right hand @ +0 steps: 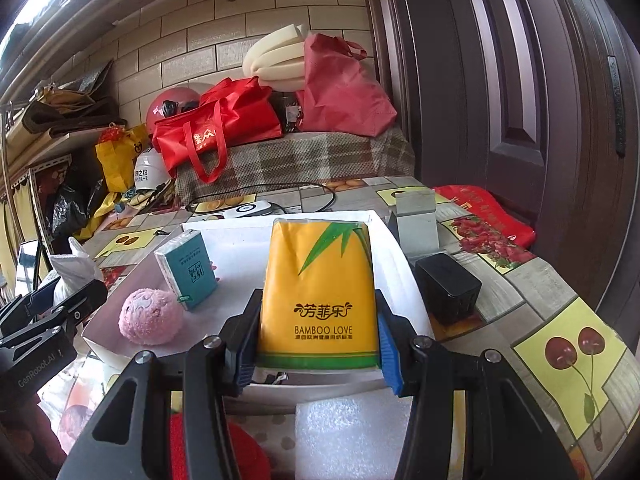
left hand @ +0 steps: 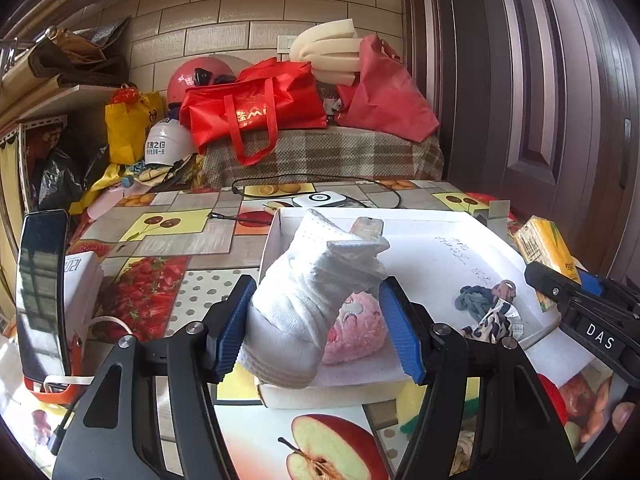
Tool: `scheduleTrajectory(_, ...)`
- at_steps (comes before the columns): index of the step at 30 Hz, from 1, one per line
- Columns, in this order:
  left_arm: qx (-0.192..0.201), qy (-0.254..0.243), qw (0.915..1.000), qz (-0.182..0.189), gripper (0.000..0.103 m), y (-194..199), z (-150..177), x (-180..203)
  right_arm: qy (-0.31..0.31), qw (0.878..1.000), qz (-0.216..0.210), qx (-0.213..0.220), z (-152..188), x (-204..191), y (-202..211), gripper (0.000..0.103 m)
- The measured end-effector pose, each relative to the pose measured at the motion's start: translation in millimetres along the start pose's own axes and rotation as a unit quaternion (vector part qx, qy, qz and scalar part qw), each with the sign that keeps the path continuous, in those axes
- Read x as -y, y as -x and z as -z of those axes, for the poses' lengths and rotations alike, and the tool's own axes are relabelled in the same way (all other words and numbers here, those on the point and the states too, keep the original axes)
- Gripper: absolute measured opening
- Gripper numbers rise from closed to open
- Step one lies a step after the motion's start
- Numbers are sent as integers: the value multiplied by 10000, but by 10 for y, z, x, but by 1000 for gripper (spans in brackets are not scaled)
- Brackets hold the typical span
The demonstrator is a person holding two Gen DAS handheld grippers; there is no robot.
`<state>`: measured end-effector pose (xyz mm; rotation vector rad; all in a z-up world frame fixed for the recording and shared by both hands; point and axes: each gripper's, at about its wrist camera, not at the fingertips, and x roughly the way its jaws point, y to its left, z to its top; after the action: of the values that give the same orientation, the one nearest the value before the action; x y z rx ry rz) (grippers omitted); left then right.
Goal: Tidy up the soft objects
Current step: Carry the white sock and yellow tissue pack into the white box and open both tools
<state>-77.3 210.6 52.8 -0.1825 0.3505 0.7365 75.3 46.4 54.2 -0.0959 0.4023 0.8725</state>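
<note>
My left gripper [left hand: 316, 292] is shut on a bundle of white socks [left hand: 312, 296], held up over the near edge of a white tray [left hand: 420, 248]. In the tray lie a pink plush ball [left hand: 356, 332] and a blue-grey scrunchie [left hand: 478, 300] beside a patterned cloth [left hand: 496, 322]. My right gripper [right hand: 318, 300] is shut on a yellow tissue pack [right hand: 320, 280], upright over the tray [right hand: 240, 248]. The right wrist view also shows the plush ball [right hand: 152, 316], a teal tissue pack [right hand: 186, 272], and the left gripper [right hand: 76, 292] with the socks [right hand: 76, 264].
A phone [left hand: 42, 292] stands upright at the table's left edge. A black box [right hand: 448, 288] and a grey box [right hand: 414, 220] sit right of the tray. A white device [left hand: 320, 199] with a cable lies behind it. Red bags [left hand: 256, 108] pile at the back; a dark door [right hand: 520, 120] is to the right.
</note>
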Motion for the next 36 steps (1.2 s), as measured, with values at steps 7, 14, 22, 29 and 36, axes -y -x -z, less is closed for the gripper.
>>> scheduleTrajectory(7, -61, 70, 9999, -57, 64, -220, -90, -14, -166, 9998, 7, -85, -67, -21, -191, 51)
scheduleTrajectory(14, -112, 67, 9999, -30, 64, -366, -145, 5, -176, 9997, 3, -147, -135, -91, -363, 51)
scheduleTrajectory(22, -297, 78, 9995, -3, 64, -540, -192, 29, -263, 9991, 43, -326, -181, -131, -555, 51)
scheduleTrajectory(29, -621, -149, 9979, 68, 70, -692, -201, 128, -267, 9981, 13, -563, -187, -159, -679, 52)
scheduleTrajectory(36, -640, 118, 9978, -114, 94, -707, -202, 30, -245, 9977, 91, -619, -190, -162, -699, 85)
